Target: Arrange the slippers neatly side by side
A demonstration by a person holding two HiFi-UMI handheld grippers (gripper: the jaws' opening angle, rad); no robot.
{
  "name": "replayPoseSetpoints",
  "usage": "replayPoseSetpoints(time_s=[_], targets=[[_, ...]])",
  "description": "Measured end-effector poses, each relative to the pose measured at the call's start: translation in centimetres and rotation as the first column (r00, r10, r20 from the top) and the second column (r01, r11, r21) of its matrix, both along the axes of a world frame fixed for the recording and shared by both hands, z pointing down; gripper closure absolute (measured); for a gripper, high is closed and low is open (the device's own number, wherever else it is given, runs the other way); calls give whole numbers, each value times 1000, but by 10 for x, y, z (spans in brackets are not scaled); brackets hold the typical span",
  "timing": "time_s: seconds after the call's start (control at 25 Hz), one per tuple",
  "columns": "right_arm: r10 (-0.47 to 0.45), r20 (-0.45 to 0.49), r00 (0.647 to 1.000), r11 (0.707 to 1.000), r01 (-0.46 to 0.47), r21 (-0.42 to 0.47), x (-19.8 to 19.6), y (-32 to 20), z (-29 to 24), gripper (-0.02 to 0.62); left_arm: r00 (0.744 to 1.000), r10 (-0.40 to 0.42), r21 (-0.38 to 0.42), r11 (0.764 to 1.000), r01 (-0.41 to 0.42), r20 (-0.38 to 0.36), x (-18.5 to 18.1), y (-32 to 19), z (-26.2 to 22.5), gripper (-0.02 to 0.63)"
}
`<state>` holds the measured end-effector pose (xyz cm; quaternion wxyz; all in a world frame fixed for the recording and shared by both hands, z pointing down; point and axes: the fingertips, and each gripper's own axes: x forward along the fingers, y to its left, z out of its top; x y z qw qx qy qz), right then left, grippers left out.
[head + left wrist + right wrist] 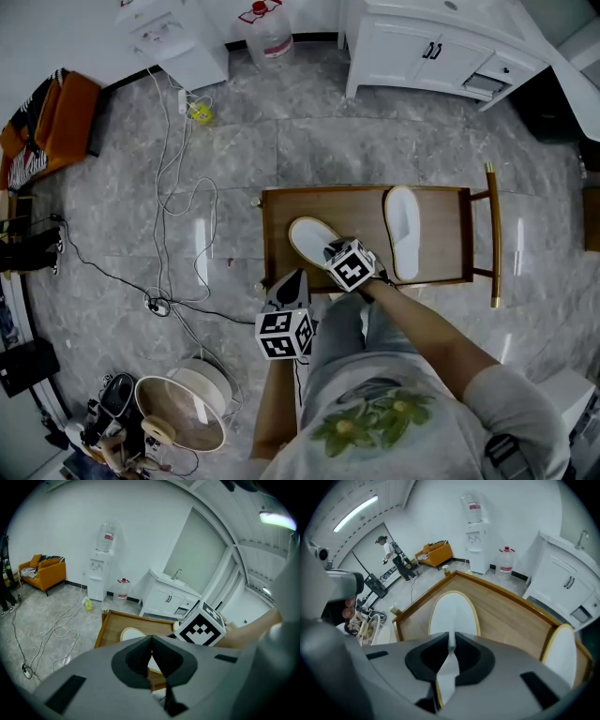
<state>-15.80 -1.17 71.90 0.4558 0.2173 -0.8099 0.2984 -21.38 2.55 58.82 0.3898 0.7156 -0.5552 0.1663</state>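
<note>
Two white slippers lie on the brown table [441, 202]. The straight slipper [403, 230] is on the right side and points away from the person. The tilted slipper [309, 239] lies to its left, with bare wood between them, and its far end leans off to the left. The right gripper [332, 253] has hold of the near end of the tilted slipper. In the right gripper view its fingers [429, 657] are clenched on a thin bit of the white edge. The left gripper [292, 279] hangs by the near edge of the table, and its fingers are pressed together with nothing in them. The step now looks like swinging the tilted slipper round and sliding it over next to its mate. The hold is only on a soft edge, so a slow drag along the wood should work better than a high lift, which could let the slipper flop or slip out. The far end should swing to the right until both slippers point the same way. Then it can slide over until the two sides are just beside each other, with the near ends level. It should not bump the straight slipper, or that one will go crooked too.
</note>
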Motion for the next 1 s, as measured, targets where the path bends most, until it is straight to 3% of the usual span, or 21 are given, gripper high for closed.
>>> replayPoseSetpoints(time_s=[0.16, 0.32, 0.64, 1.0], targets=[[117, -11, 993, 993, -117, -29, 12, -8, 2, 561, 1000, 10, 7, 1000, -10, -3, 3, -3, -2, 591], [254, -47, 966, 964, -257, -69, 27, -14, -6, 561, 1000, 22, 7, 1000, -22, -2, 3, -4, -2, 591], [475, -44, 879, 874, -477, -87, 55, -33, -9, 561, 998, 57, 8, 998, -57, -4, 12, -12, -2, 591], [635, -69, 769, 764, -639, -86, 101, -45, -8, 561, 995, 100, 11, 995, -100, -4, 28, -20, -3, 591]])
